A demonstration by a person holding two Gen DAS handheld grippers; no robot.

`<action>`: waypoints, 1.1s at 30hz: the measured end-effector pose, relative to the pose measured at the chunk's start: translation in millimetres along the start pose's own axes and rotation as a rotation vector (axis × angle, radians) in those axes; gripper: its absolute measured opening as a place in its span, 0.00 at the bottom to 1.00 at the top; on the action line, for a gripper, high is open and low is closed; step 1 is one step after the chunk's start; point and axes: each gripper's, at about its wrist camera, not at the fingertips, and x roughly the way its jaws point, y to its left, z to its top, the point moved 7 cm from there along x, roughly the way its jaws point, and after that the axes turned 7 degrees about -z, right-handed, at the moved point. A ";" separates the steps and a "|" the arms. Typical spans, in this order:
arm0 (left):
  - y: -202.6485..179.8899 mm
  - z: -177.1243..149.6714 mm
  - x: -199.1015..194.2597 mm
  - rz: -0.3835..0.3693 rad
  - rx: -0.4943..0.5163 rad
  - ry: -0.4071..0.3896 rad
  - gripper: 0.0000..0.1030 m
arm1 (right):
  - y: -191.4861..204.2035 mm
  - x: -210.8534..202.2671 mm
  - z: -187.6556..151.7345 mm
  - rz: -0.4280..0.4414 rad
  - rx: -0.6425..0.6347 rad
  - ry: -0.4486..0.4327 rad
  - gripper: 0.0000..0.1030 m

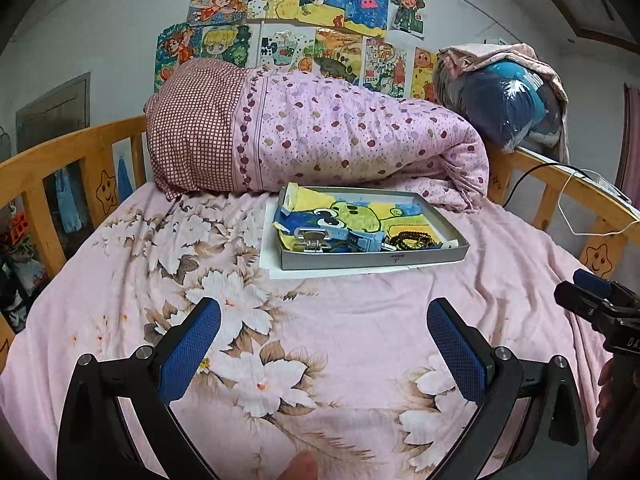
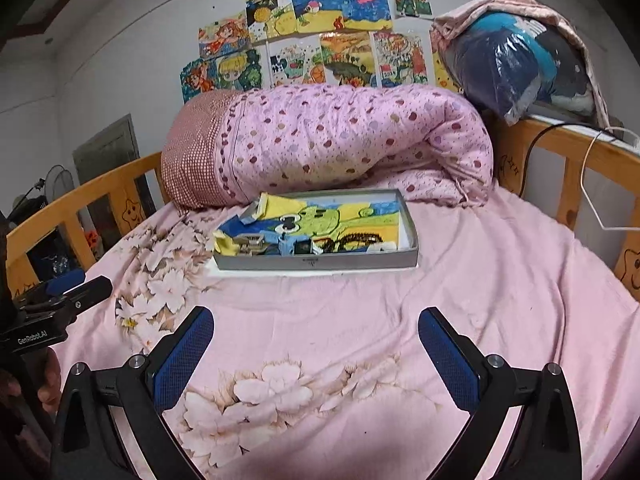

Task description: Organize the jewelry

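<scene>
Left wrist view: left tongs (image 1: pixel 323 344) spread wide, holding nothing, over the pink floral bed sheet (image 1: pixel 360 320). Shallow grey rectangular tray (image 1: pixel 372 258) lies beyond them, in front of the rolled pink spotted quilt (image 1: pixel 340 140). In the tray, on a cartoon-frog cloth: dark beaded bracelet (image 1: pixel 412 238) near the front right corner, metal clip (image 1: pixel 314 240) and blue plastic piece (image 1: pixel 366 240) to its left. Right tongs (image 1: pixel 592 300) visible right of the tray; gap not readable here.

Right wrist view: right tongs (image 2: pixel 316 342) wide open, empty, well short of the tray. Bracelet (image 2: pixel 356 240) against the tray's front wall.

Judgement: approach from above, clear the front wall, pinch one bead strand, avoid snagging the cloth.
</scene>
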 end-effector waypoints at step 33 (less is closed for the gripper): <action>-2.8 -9.6 4.0 -0.037 0.048 0.028 0.98 | -5.9 0.7 -2.4 0.001 0.018 0.005 1.00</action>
